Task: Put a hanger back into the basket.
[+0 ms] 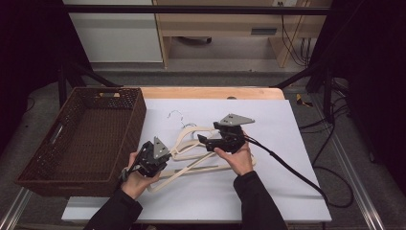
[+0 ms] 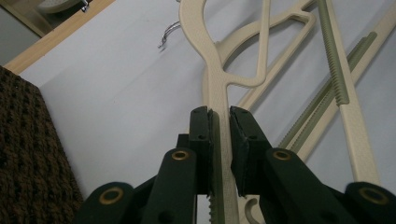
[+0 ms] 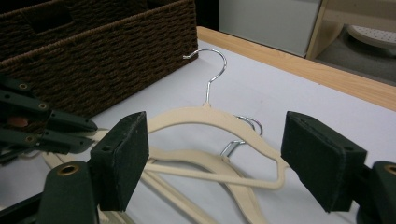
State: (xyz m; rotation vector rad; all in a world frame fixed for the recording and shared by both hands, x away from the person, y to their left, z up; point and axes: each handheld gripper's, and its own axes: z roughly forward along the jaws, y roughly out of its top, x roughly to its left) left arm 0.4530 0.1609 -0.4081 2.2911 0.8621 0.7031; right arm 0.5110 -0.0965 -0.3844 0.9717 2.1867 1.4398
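Observation:
Several cream hangers (image 1: 187, 138) with metal hooks lie piled on the white sheet in the middle of the table. My left gripper (image 1: 167, 153) is shut on the flat arm of one cream hanger (image 2: 211, 65), near its left end; the pads (image 2: 201, 135) press on both sides of it. My right gripper (image 1: 207, 136) hovers over the top of the pile with its jaws wide open. In the right gripper view the top hanger (image 3: 205, 116) and its hook (image 3: 217, 70) lie beyond the open pads (image 3: 122, 154), untouched. The left gripper (image 3: 51, 130) shows there at the left.
A brown woven basket (image 1: 72, 143) stands at the table's left, close to the pile, with its wall (image 3: 93, 60) just behind the hangers. The white sheet (image 1: 268, 191) has free room to the right and front. A wooden table edge (image 1: 210, 92) runs along the back.

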